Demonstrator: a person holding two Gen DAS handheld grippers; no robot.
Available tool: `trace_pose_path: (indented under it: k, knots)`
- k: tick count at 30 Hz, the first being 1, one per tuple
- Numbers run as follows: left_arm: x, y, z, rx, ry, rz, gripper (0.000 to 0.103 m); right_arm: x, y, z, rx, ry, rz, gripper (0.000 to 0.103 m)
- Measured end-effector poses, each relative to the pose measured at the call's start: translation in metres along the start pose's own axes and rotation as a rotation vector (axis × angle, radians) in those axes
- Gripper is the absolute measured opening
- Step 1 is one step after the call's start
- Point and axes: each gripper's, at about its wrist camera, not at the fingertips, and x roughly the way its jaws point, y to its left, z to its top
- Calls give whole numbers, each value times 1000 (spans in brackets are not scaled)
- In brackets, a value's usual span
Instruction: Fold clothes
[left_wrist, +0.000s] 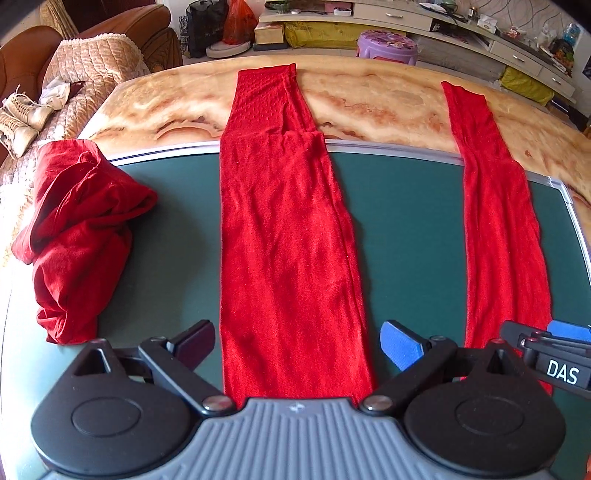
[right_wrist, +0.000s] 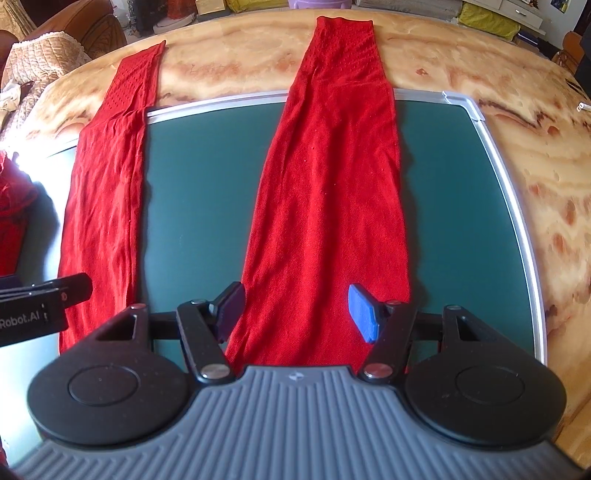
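A red garment lies flat on a green mat (left_wrist: 399, 221), with two long legs running away from me. My left gripper (left_wrist: 297, 345) is open, its fingers on either side of the near end of the left leg (left_wrist: 284, 236). My right gripper (right_wrist: 297, 314) is open around the near end of the right leg (right_wrist: 332, 184). The right leg also shows in the left wrist view (left_wrist: 498, 221), and the left leg in the right wrist view (right_wrist: 103, 184). Each gripper's fingers show at the edge of the other's view. Neither holds cloth.
A crumpled red garment (left_wrist: 77, 236) lies at the mat's left edge. The mat sits on a marble-patterned table (left_wrist: 369, 99). A sofa with shoes (left_wrist: 22, 118) stands at the left, a purple stool (left_wrist: 388, 44) and low cabinets beyond the table.
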Motion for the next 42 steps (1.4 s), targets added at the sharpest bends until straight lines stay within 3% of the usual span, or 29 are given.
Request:
trace_pose_path:
  k: [15,22,31,42]
  knots:
    - [11,11,-37,4,-38,0,99,1,11,-35,-4,-43,1,70]
    - [5,14,-57,16,-99,-15,99,-4,13,-57,-1,-90,-32,70]
    - [-32,15,-102,14,-219,-16,99,-32,10,-98,-13,-213,-33,70]
    - [-82,20,-169,-23,-245,-36,99,-81,17,-161,-43,-268,-28,70]
